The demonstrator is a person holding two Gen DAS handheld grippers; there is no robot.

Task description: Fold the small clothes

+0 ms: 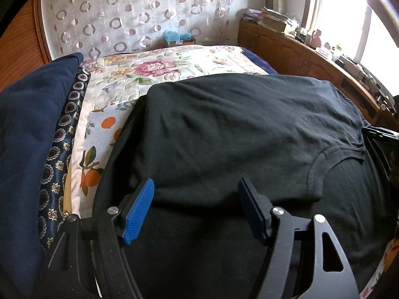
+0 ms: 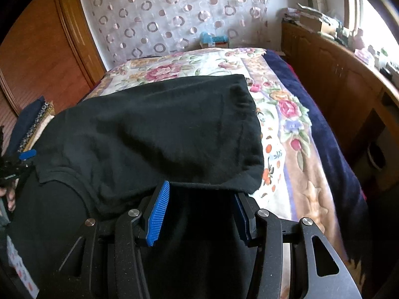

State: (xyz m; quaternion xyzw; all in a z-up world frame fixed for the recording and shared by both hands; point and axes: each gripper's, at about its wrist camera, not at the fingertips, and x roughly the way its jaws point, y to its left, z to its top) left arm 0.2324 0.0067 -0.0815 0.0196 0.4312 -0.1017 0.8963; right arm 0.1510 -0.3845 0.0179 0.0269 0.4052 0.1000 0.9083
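The black T-shirt (image 1: 237, 129) lies on the flowered bedspread (image 1: 159, 72), its upper half folded down over the lower, ribbed neckline showing. Left gripper (image 1: 195, 194) fingers stand apart at the fold; right gripper (image 2: 202, 194) fingers likewise apart, cloth edge draped across.

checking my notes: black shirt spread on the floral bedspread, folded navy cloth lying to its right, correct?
Not quite. The black shirt does lie on the floral bedspread, but the folded navy cloth lies to its left, not its right. The left wrist view shows it.
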